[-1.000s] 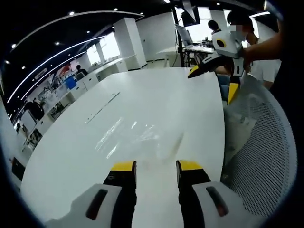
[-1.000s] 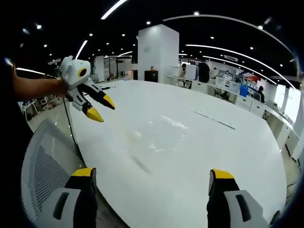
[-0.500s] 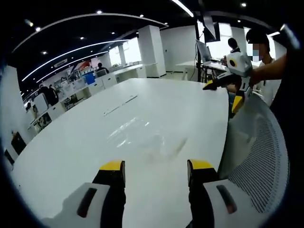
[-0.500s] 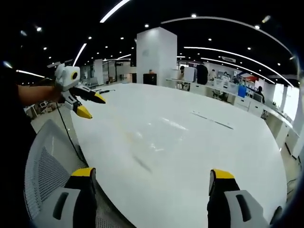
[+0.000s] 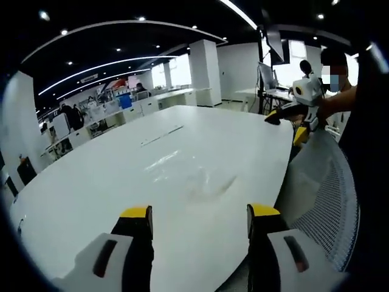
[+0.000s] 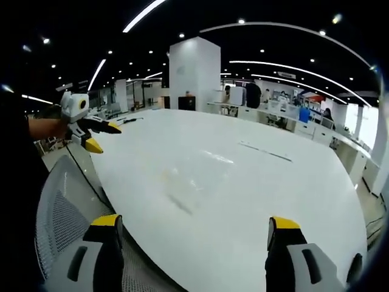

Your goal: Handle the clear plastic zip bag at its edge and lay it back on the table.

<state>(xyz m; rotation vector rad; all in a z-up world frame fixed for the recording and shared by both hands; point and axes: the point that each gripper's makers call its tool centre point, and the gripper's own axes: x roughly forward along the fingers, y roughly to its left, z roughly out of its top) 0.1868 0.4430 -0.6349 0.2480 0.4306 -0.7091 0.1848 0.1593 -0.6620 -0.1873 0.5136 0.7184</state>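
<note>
The clear plastic zip bag [image 5: 182,175] lies flat on the white table [image 5: 109,182], showing mostly as glare streaks. In the right gripper view the bag [image 6: 189,179] rests near the table's near edge. My left gripper [image 5: 200,213] is open and empty, hanging short of the bag at the table's edge. My right gripper [image 6: 194,222] is open wide with nothing between its jaws. Each one appears in the other's view, hand-held off the table's side: the right gripper [image 5: 285,126] at upper right, the left gripper [image 6: 103,136] at far left.
A grey mesh chair back [image 5: 325,201] stands against the table's edge, also at the chair back [image 6: 61,225] lower left. A thin dark strip [image 6: 267,152] lies farther across the table. Office desks, a white column [image 6: 194,73] and people stand beyond.
Both grippers have drawn back from the table and away from each other. The left jaws have spread wider. The bag lies where it was.
</note>
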